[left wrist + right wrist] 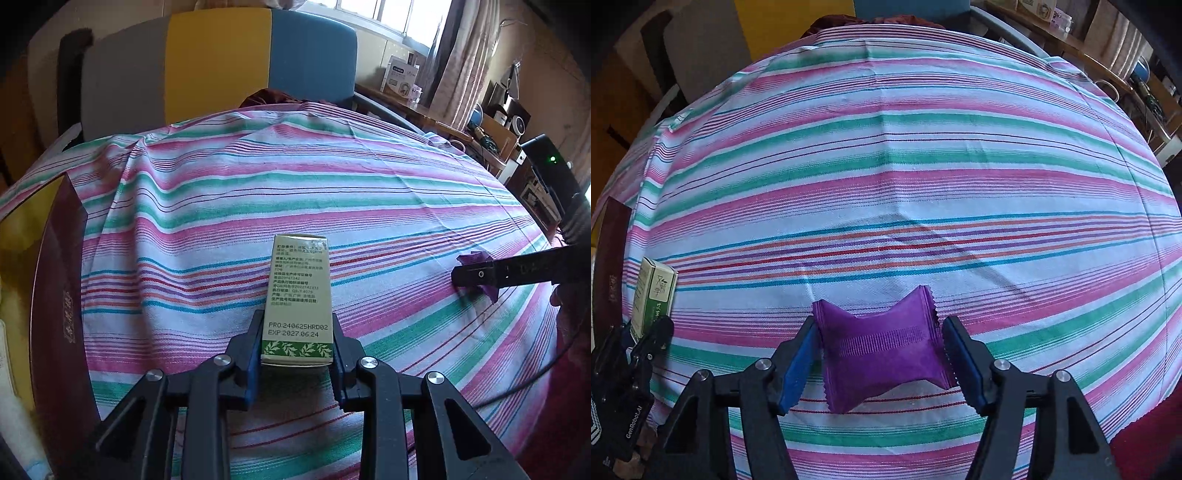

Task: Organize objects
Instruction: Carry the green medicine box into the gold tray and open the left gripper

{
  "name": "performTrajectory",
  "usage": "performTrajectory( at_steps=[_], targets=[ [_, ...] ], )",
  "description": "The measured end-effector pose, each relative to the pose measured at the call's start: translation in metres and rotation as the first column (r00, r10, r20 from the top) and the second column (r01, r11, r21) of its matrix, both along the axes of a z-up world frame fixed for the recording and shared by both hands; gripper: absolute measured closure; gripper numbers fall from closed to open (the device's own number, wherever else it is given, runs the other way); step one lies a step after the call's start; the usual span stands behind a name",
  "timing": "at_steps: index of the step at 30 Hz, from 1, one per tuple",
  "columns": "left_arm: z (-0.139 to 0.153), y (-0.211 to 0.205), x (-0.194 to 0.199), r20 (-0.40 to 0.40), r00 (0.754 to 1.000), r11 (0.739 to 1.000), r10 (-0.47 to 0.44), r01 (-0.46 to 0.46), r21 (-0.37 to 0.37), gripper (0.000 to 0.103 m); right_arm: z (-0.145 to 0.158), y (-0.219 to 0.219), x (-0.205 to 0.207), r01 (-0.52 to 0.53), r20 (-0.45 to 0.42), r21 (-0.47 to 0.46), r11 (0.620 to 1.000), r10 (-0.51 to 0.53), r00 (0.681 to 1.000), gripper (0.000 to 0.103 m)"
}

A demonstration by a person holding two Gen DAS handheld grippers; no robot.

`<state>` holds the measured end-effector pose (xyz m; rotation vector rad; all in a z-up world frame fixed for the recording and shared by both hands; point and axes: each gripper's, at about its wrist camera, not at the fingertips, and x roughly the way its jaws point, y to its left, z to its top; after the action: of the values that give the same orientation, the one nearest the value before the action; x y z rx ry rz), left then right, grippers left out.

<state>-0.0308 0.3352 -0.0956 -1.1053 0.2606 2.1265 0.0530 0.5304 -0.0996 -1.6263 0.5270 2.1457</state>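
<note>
The left gripper (pixel 297 354) is clamped on a small, pale green cardboard box with printed writing (pixel 299 291). In the left wrist view the box sits in the lower middle of the frame. Its long side points straight away from the tongs, up the picture, and only its near end is pinched between the blue pads. It appears to be just above or resting on the striped pink, green and white cloth (pixel 221 192); I cannot tell which.

The right gripper (pixel 881 354) has a flat purple foil sachet with zigzag ends (pixel 882 350) between its fingers. In the right wrist view the sachet is in the lower middle of the frame. Its zigzag ends face the two pads, so its long side runs across the tongs from left to right. The left pad touches it. The right pad is just beside the zigzag edge, and I cannot tell if it presses. The sachet looks bent in the middle.

A tall dark red box with gold sides (pixel 55 280) stands at the left edge of the left wrist view. The left gripper is the nearer one to it. The green box is likely to go there.
</note>
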Motion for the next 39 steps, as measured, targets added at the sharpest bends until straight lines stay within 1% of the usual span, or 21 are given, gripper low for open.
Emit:
performTrajectory(
  at_steps=[1,3,5,16,20,28,30,32,36,39],
  targets=[
    [0.000,0.000,0.000,0.000,1.000,1.000,-0.003,0.003,0.000,0.072,0.001,0.000,0.000,0.001,0.000,0.010,1.000,-0.001,1.000,0.042],
    [0.000,-0.001,0.001,0.003,1.000,1.000,-0.003,0.003,0.004,0.073,0.002,0.003,0.002,0.010,-0.007,0.012,1.000,-0.010,1.000,0.051],
    [0.001,-0.002,0.001,0.001,1.000,1.000,-0.002,0.002,0.004,0.073,0.003,0.006,0.003,0.018,-0.014,0.012,1.000,-0.017,1.000,0.053],
    [0.002,-0.008,0.020,-0.063,0.998,0.999,0.000,-0.002,-0.037,0.073,0.001,0.011,0.004,0.009,-0.007,0.017,1.000,-0.008,1.000,0.052],
    [0.003,-0.012,0.023,-0.068,0.998,0.999,-0.009,0.006,-0.043,0.073,0.003,0.012,0.007,0.003,-0.006,0.033,0.999,-0.003,1.000,0.055],
    [0.009,-0.025,0.022,-0.038,0.999,1.000,0.008,-0.009,-0.009,0.073,0.009,0.018,0.001,-0.012,-0.044,0.032,0.999,0.013,0.999,0.058],
    [0.017,-0.030,0.024,-0.040,0.999,1.000,0.011,-0.011,0.010,0.073,0.012,0.015,-0.002,-0.030,-0.061,0.037,0.999,0.033,0.998,0.058],
    [0.027,-0.037,0.025,-0.042,0.999,0.999,0.014,-0.012,0.032,0.073,0.012,0.010,-0.006,-0.060,-0.075,0.023,0.998,0.062,0.995,0.058],
    [0.050,-0.056,0.023,-0.033,0.999,0.995,0.037,-0.034,0.094,0.073,0.012,-0.002,-0.002,-0.099,-0.054,0.039,0.994,0.101,0.993,0.058],
    [0.066,-0.079,0.014,-0.023,0.996,0.988,0.084,-0.080,0.133,0.073,0.012,0.002,-0.001,-0.105,-0.049,0.045,0.993,0.107,0.993,0.058]
  ],
)
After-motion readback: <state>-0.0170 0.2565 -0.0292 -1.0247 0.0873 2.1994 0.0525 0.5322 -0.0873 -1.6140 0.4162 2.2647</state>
